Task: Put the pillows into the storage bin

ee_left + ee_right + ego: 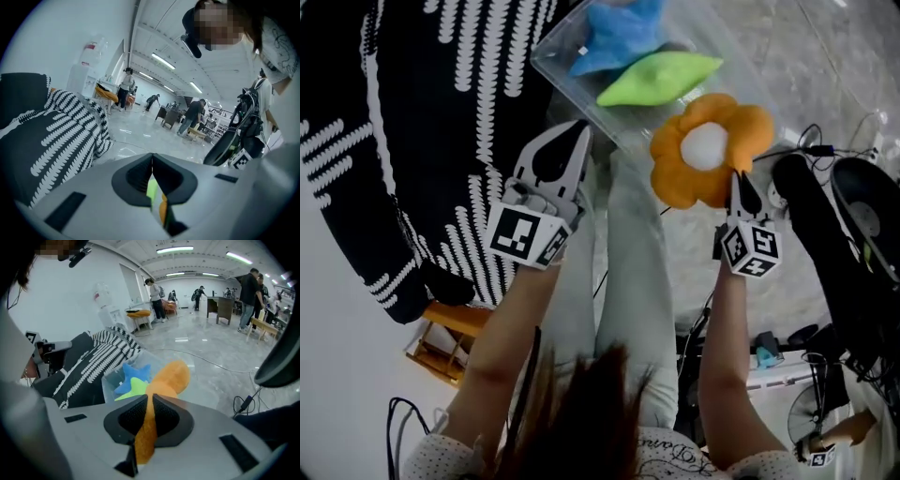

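A clear storage bin (572,89) stands on the floor ahead of me, with a blue star pillow (619,33) and a green pillow (661,77) inside. My right gripper (741,180) is shut on a petal of an orange flower pillow (684,178) with a white centre, which hangs just right of the bin's near corner. In the right gripper view the orange pillow (171,376) runs between the jaws of the right gripper (149,404), above the bin (110,380). My left gripper (572,133) is shut and holds nothing, beside the bin's near left edge; the left gripper (152,159) shows its jaws pressed together.
A black fabric with white stripes (412,112) covers the left side. Black bags and gear (825,234) and cables (811,145) lie at the right. A small wooden tray (450,333) sits at lower left. People stand far off in the hall.
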`<state>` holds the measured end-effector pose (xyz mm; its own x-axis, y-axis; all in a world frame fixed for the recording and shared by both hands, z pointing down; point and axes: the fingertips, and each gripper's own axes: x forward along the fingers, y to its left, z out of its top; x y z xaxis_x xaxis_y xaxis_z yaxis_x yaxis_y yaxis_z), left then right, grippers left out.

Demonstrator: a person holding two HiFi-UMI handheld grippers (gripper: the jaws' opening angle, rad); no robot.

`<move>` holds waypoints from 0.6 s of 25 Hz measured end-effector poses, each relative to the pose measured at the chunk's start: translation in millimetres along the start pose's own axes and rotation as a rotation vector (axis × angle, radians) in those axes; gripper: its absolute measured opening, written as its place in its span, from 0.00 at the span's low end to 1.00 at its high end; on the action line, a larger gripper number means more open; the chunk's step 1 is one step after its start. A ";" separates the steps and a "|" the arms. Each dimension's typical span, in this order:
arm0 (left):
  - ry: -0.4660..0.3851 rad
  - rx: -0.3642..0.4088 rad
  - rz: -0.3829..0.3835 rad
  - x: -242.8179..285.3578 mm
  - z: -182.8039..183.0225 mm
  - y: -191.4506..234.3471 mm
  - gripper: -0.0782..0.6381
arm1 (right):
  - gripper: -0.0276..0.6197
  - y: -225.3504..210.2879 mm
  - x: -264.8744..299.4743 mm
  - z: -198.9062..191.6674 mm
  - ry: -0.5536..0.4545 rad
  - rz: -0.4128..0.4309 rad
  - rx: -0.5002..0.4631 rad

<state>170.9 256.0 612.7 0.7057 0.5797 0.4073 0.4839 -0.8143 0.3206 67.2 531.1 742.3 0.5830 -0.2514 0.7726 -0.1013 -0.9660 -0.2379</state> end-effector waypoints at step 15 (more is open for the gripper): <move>0.094 0.036 -0.030 34.8 -52.8 -4.7 0.12 | 0.15 -42.4 178.8 -111.7 0.214 -0.069 0.235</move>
<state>165.8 281.5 670.6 0.6397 0.6024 0.4774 0.5234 -0.7963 0.3033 85.7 520.4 956.3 0.3972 -0.2168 0.8918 0.1361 -0.9470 -0.2908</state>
